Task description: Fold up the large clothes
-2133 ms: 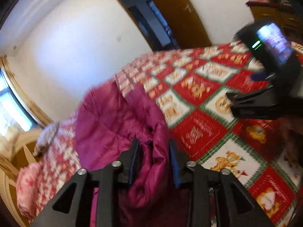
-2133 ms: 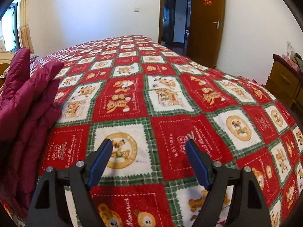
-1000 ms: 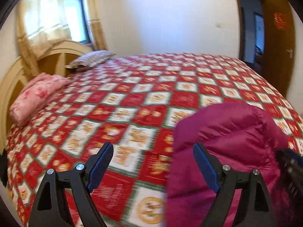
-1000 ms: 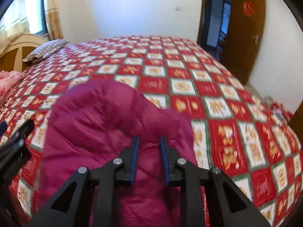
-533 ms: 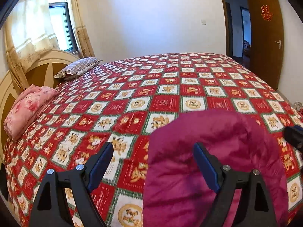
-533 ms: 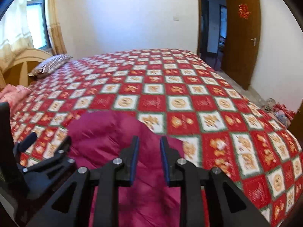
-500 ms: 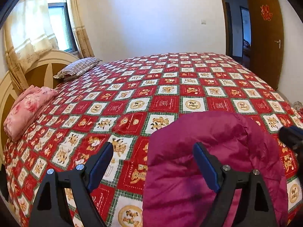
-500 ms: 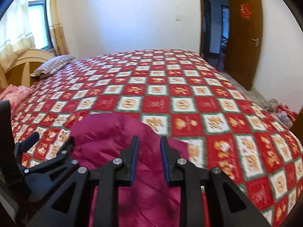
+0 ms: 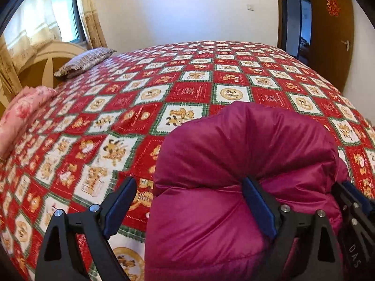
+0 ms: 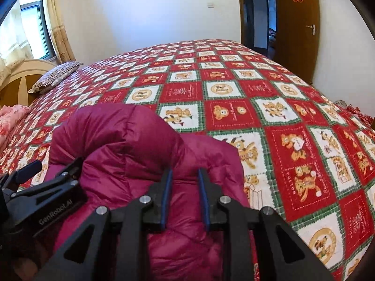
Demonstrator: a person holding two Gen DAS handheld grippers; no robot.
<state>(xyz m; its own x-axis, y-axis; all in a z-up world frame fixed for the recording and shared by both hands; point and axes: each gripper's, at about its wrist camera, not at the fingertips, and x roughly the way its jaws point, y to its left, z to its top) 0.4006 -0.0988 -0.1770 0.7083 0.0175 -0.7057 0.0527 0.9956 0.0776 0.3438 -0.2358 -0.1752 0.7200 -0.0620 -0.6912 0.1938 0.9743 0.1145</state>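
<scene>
Magenta puffy jacket (image 9: pixel 246 164) sits bunched in a rounded hump at the near edge of the bed (image 9: pixel 187 89), on the red-and-white checked quilt (image 10: pixel 293 140). Right gripper (image 10: pixel 185 196) has its jaws clenched on a pinch of jacket fabric at the near right of the hump; the narrow gap between the blue pads is filled with fabric, so this is the holding hand. Left gripper (image 9: pixel 187 207) is released, jaws wide apart: its right finger presses into a crease on top of the jacket while the left finger hangs over bare quilt just beside the jacket's left edge. In my judgement that straddle means it is lining up to bite the left edge, so both hands hold matching corners. Seen from the right wrist, the left gripper (image 10: pixel 42 187) lies against the jacket's left flank, low and close. The jacket is doubled over on itself, not flat, so the fold is likely at an early or re-gripping stage. Rest of the bed is unused: striped pillow (image 9: pixel 84 62) by the headboard (image 9: pixel 39 68), pink bedding (image 9: pixel 21 114) at the far left, both well apart from the jacket. Risk: slick padded shell could slip from a shallow pinch, and trapped air will make it spring back.
</scene>
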